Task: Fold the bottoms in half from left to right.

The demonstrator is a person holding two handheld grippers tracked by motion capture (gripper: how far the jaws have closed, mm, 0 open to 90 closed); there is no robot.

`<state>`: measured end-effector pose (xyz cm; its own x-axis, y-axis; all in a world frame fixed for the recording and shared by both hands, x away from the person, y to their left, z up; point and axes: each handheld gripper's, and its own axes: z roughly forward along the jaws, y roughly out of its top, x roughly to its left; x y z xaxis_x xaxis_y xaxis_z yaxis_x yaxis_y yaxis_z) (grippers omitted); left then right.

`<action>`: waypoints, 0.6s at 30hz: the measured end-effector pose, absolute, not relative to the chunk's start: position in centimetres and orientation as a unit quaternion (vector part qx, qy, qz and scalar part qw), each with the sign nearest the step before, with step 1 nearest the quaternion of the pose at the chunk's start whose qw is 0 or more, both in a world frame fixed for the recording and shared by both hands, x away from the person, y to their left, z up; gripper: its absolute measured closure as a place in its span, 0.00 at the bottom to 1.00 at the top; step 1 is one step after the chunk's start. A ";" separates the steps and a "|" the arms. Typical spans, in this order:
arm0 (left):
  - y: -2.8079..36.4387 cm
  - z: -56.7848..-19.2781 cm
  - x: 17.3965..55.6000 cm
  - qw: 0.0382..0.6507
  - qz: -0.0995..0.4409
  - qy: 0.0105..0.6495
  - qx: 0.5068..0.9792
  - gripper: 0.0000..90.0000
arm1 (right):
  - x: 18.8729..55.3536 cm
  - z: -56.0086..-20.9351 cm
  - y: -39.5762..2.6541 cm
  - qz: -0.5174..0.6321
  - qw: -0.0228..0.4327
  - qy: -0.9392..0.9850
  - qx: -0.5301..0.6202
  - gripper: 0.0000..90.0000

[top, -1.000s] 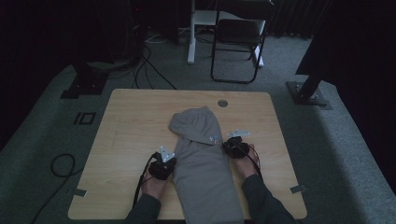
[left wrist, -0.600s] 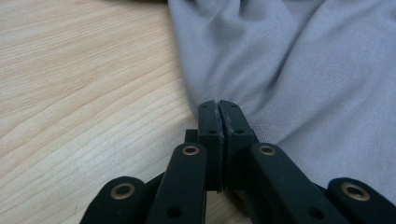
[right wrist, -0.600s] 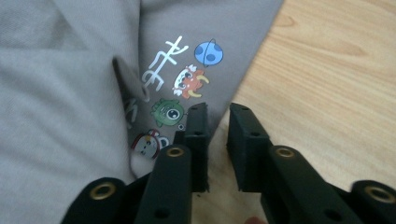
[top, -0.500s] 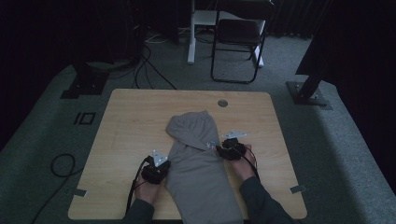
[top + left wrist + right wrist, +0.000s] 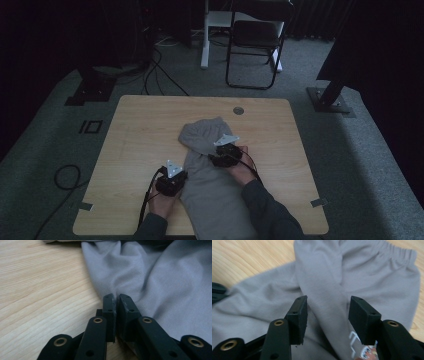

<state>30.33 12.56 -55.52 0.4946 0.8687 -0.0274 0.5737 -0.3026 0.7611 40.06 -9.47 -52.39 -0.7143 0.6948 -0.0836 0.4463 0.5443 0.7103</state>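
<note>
- The grey sweatshirt [image 5: 212,175] lies in the middle of the worktop [image 5: 140,130]
- The left claw [image 5: 116,300] pinches its left edge, jaws almost closed
- The right claw [image 5: 328,315] has just been opening; a fold lies loose between its jaws

The grey garment [image 5: 215,185] runs off the bottom edge of the high view, its lower end cut off. A small print [image 5: 359,345] on it sits half hidden behind the right gripper's jaw, unreadable.
</note>
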 end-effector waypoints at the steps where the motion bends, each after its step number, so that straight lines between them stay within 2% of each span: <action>1: 12.5 -55.5 30.3 0.370 0.200 0.459 0.783 0.95 | 40.2 -52.7 -9.1 0.332 0.186 0.864 0.329 0.55; 3: 12.3 -55.4 30.3 0.370 0.198 0.454 0.786 0.97 | 40.7 -53.2 -8.5 0.311 0.195 0.873 0.321 0.55; 4: 12.2 -55.4 30.2 0.371 0.198 0.451 0.787 0.97 | 40.9 -53.4 -8.2 0.299 0.198 0.877 0.319 0.61; 5: 12.1 -55.3 30.2 0.372 0.197 0.447 0.789 0.98 | 41.2 -53.4 -8.1 0.290 0.202 0.881 0.314 0.78; 6: 12.0 -55.2 30.1 0.372 0.197 0.444 0.791 0.98 | 41.4 -53.3 -8.2 0.285 0.201 0.882 0.318 0.90; 7: 11.9 -55.1 30.0 0.373 0.200 0.438 0.793 0.99 | 41.5 -53.0 -8.4 0.289 0.198 0.880 0.322 0.96; 14: 11.5 -53.5 29.1 0.400 0.215 0.411 0.791 0.99 | 41.0 -49.2 -13.4 0.437 0.153 0.797 0.388 0.99; 16: 11.4 -53.4 29.1 0.402 0.216 0.409 0.790 0.97 | 41.6 -49.9 -15.3 0.444 0.143 0.768 0.438 0.99; 18: 11.1 -53.7 29.2 0.403 0.212 0.408 0.792 0.94 | 42.4 -51.6 -16.7 0.398 0.144 0.758 0.495 0.97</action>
<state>29.24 11.08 -53.66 0.5781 0.8160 0.0067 0.4751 -0.3433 0.8102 42.36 -16.66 -51.58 -0.4678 0.8662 0.1755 0.6359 0.1920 0.7475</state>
